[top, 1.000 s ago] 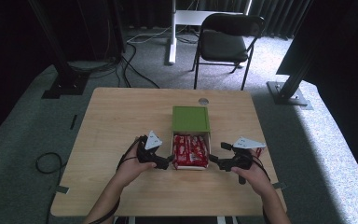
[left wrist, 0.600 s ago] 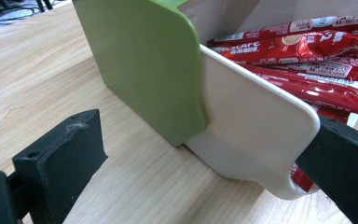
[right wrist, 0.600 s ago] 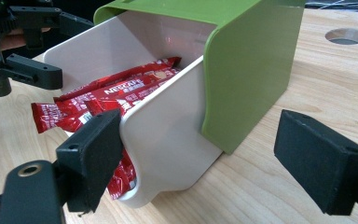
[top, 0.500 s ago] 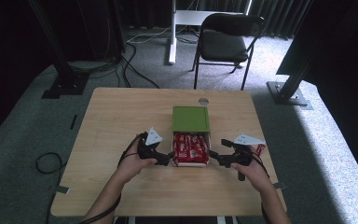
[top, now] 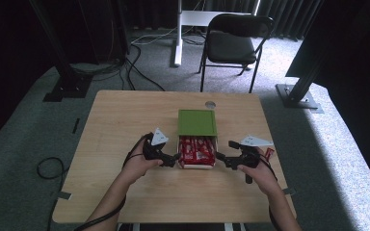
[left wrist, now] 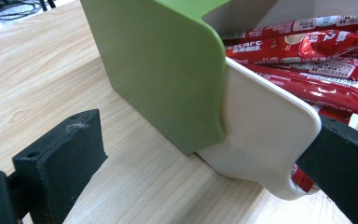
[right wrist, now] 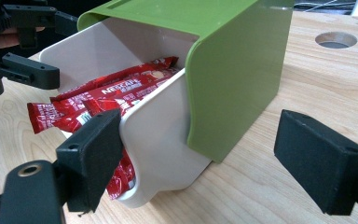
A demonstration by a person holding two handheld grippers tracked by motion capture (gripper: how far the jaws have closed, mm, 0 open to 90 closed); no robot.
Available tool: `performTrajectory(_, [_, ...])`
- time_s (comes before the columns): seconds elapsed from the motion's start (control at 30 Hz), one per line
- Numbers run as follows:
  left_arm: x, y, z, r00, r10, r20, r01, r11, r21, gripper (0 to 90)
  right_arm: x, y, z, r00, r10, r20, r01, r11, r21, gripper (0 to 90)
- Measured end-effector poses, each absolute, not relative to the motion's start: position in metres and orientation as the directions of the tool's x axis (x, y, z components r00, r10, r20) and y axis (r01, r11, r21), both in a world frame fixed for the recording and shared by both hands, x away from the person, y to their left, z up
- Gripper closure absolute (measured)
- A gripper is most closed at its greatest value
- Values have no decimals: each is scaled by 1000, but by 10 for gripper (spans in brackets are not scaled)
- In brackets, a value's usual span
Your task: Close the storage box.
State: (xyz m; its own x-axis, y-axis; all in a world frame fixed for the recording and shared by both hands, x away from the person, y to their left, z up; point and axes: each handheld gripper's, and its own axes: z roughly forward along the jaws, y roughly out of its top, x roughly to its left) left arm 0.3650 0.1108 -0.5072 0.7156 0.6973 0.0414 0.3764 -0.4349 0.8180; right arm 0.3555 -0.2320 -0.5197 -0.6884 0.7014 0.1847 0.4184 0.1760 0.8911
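A green box sleeve (top: 196, 122) lies mid-table with its white drawer (top: 196, 166) pulled out toward me, full of red snack packets (top: 196, 148). My left gripper (top: 173, 158) stands open at the drawer's left front corner. In the left gripper view that gripper (left wrist: 205, 147) has the drawer wall (left wrist: 261, 135) and sleeve (left wrist: 168, 70) between its jaws. My right gripper (top: 220, 158) is open at the drawer's right side. In the right gripper view this gripper (right wrist: 207, 156) straddles the drawer's corner (right wrist: 163, 154) and the sleeve's edge (right wrist: 233, 84), with packets (right wrist: 116, 93) spilling over the drawer front.
A round cable hole (top: 210, 104) sits in the wooden table (top: 120, 120) behind the box. A small red item (top: 269, 153) lies by the right hand. A black chair (top: 233, 41) and cables stand on the floor beyond the table.
Both grippers have shifted only slightly and stay at the drawer's two sides. The drawer remains pulled out.
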Motion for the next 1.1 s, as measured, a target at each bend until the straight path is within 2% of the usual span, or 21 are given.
performTrajectory(1.1, [388,109,-506,689,724,29,402,-415,816,31,377,-227,-517,-657,735,168,428,180,886,153])
